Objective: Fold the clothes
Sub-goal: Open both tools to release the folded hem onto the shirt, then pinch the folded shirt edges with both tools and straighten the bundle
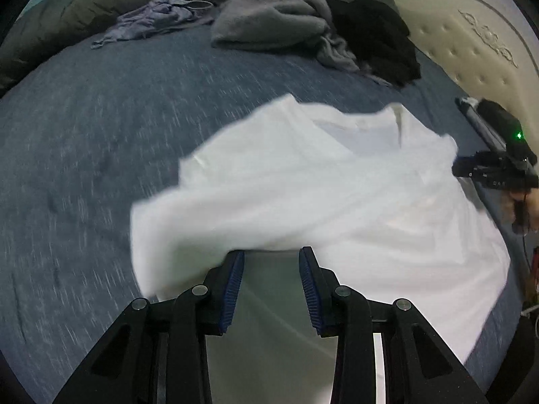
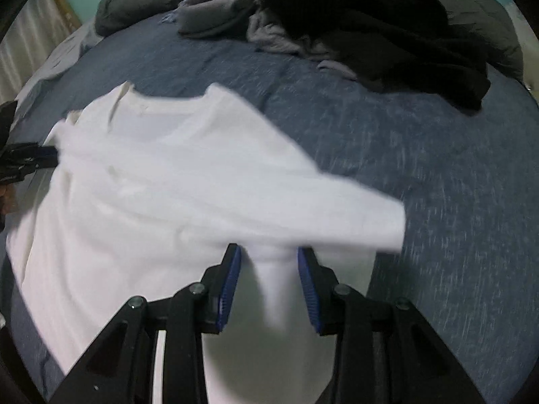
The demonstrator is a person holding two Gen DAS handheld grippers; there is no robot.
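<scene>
A white T-shirt [image 1: 337, 185] lies spread on the blue bed sheet [image 1: 84, 141], blurred by motion, with one sleeve flung toward the left. My left gripper [image 1: 272, 252] is open, and the shirt's edge drapes across its blue fingertips. In the right wrist view the same shirt [image 2: 161, 181] has a sleeve stretched to the right. My right gripper [image 2: 269, 249] is open, and a fold of white cloth hangs loose between its pads [image 2: 232, 282]. Each gripper shows at the far edge of the other's view: the right gripper [image 1: 461, 168] and the left gripper [image 2: 47, 153].
At the far end of the bed lie a grey sweater [image 1: 269, 17], a black garment [image 1: 374, 43] and a lavender garment [image 1: 155, 20]. A dark duvet [image 1: 50, 27] is bunched behind them. A cream padded headboard [image 1: 471, 50] stands to the right. Bare sheet [image 2: 454, 185] lies beside the shirt.
</scene>
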